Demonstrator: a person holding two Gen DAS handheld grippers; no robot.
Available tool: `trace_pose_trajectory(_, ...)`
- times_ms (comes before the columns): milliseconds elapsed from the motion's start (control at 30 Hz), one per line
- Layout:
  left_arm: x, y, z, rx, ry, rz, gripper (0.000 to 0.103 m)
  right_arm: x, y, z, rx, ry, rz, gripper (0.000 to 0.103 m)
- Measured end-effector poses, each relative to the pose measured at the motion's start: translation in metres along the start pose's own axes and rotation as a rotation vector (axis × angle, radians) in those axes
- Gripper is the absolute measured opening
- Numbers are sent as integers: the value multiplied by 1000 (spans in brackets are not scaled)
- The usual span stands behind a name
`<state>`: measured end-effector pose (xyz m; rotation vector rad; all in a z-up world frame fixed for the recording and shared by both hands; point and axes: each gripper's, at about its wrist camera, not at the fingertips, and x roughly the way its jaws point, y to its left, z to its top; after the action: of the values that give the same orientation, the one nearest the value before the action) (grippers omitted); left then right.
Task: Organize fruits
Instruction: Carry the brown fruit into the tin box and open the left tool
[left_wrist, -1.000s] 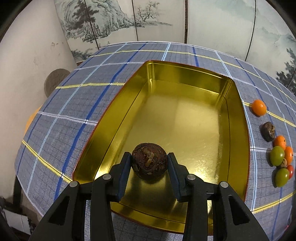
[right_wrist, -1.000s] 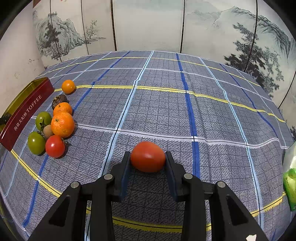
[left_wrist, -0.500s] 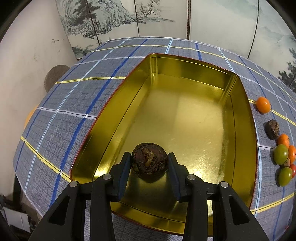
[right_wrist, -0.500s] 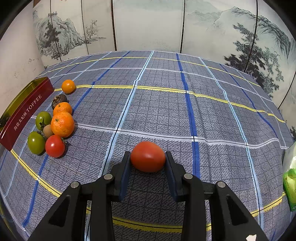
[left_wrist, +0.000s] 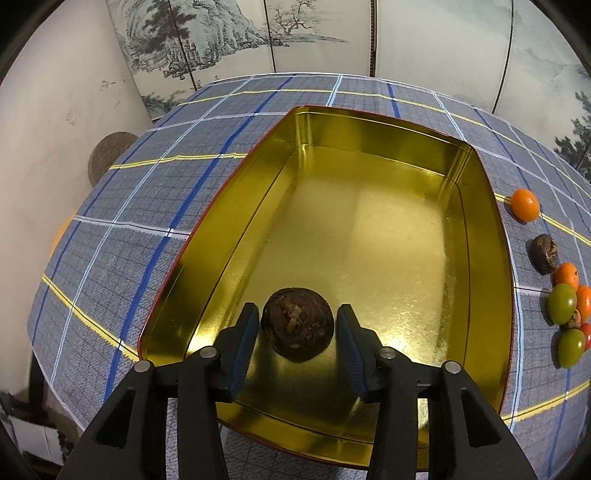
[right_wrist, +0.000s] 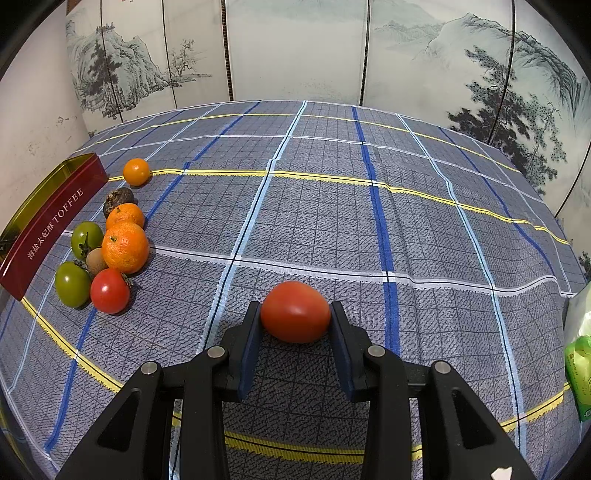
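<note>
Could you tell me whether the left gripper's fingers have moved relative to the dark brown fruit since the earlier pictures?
Yes. The left gripper is opening: its fingers have drawn sideways off the dark brown fruit, which sits in the gold tin.

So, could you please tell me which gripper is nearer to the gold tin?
Left. The left gripper hangs over the tin, its jaws opening around a dark brown fruit. The right gripper grips a red tomato off to the tin's right.
</note>
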<state>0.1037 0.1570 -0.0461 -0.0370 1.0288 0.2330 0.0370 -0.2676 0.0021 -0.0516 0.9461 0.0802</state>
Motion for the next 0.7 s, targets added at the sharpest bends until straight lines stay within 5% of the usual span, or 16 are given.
trace_pose_trajectory(700,-63,-6,-16,24,-149,2,69,0,0,0,-2,0,0,33)
